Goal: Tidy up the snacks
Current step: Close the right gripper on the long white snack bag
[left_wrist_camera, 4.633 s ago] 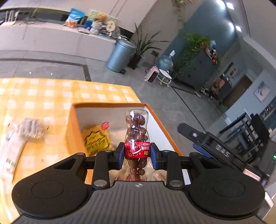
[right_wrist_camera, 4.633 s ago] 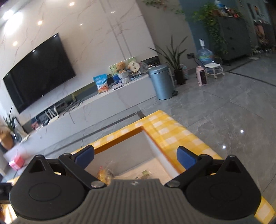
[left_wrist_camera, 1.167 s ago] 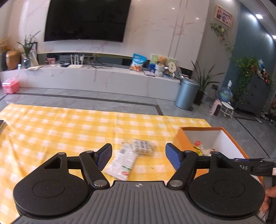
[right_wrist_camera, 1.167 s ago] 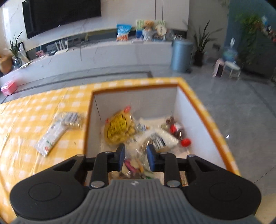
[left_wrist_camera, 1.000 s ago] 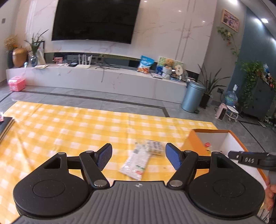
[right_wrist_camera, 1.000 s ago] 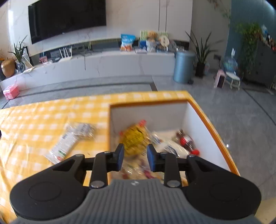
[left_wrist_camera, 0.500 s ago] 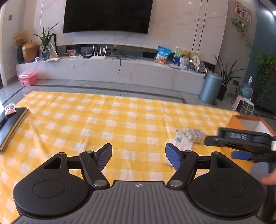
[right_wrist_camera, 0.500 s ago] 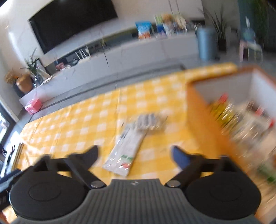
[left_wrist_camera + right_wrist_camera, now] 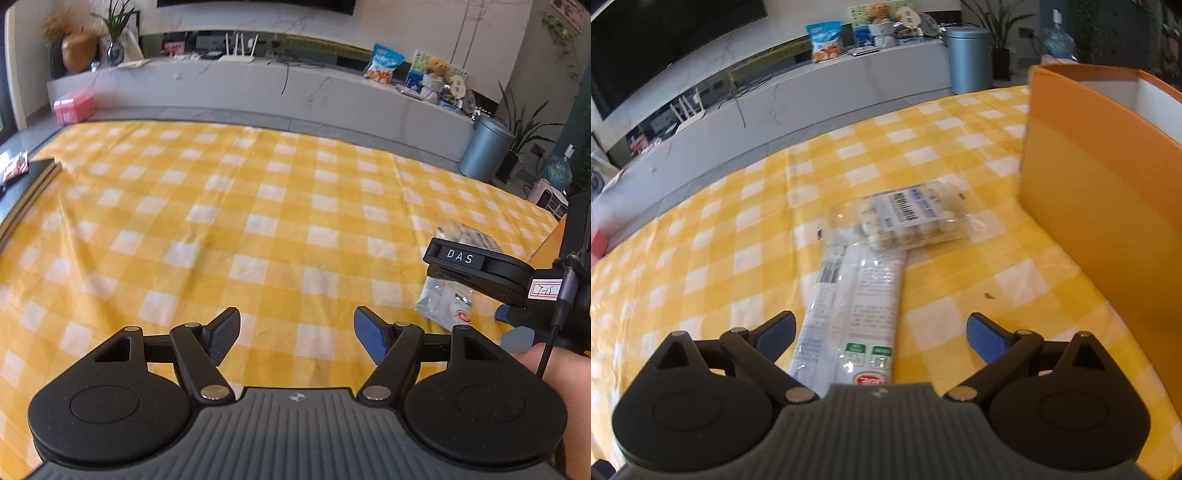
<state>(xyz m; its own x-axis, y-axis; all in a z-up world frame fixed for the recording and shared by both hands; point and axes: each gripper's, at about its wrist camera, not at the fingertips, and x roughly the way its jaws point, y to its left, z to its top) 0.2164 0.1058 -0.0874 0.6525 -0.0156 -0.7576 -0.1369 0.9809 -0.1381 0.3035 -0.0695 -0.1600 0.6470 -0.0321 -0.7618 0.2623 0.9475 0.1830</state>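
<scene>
Snacks wait on a yellow-checked tabletop (image 9: 923, 155): a long white packet (image 9: 857, 317) lies with its far end under a clear pack of pale round pieces (image 9: 908, 218), both just left of an orange box (image 9: 1100, 192) whose contents are hidden by its near wall. The right gripper (image 9: 881, 334) tilts down over the packet's near end, fingers spread wide either side, not touching it. The left gripper (image 9: 297, 334), fingers apart and empty, points down at bare cloth further left.
</scene>
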